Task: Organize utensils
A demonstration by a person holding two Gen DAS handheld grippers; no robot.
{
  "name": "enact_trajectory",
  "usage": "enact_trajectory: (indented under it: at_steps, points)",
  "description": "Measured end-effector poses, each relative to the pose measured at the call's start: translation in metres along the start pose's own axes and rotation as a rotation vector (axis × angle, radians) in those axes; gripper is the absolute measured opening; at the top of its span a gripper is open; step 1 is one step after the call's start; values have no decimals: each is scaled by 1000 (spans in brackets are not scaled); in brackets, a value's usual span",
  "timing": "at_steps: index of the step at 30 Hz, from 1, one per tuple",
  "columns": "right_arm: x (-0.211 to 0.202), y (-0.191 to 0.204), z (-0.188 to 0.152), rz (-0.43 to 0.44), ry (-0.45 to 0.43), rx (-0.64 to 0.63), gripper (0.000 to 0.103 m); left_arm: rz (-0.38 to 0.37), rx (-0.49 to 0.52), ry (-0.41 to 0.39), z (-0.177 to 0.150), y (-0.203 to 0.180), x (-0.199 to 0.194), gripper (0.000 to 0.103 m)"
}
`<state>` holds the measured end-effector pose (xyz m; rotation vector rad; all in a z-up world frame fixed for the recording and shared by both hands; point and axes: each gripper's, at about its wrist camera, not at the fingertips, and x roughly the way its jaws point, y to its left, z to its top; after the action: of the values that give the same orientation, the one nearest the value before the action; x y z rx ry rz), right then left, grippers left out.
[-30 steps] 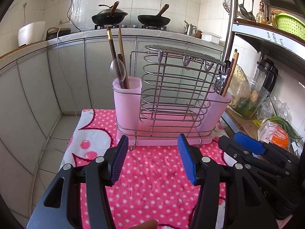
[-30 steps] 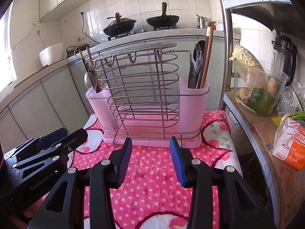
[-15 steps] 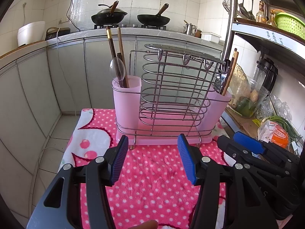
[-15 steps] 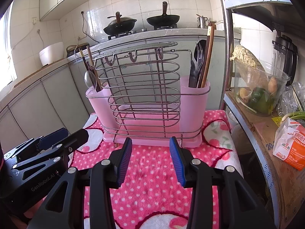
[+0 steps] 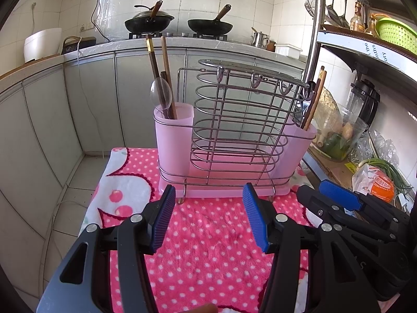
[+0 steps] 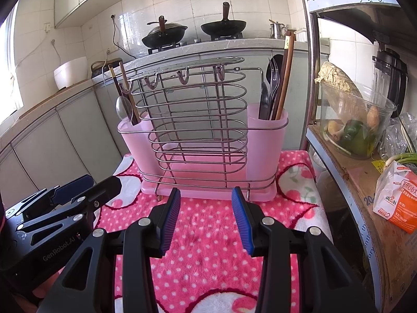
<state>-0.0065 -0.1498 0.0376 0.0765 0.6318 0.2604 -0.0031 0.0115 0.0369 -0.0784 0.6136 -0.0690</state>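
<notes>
Right wrist view shows the utensils already standing in the pink plastic cups [image 6: 267, 140] of the wire rack [image 6: 192, 120]; the left gripper [image 5: 208, 216] and right gripper [image 6: 206, 216] are spread and empty. The task seems nearly finished.

A home kitchen: two black woks [image 5: 178, 23] sit on a gas hob against white wall tiles [image 5: 250, 5], above grey cabinet doors [image 5: 96, 99]. A metal shelf rack [image 6: 346, 172] carries a glass bowl of vegetables [image 6: 357, 122] and a black blender [image 6: 391, 75].
</notes>
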Motion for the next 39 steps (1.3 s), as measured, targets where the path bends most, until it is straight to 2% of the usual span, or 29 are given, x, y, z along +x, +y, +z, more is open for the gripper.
enact_trajectory:
  at_steps: [39]
  points:
    - [3, 3, -1, 1, 9, -8, 40, 13, -4, 5, -1, 0, 1, 54]
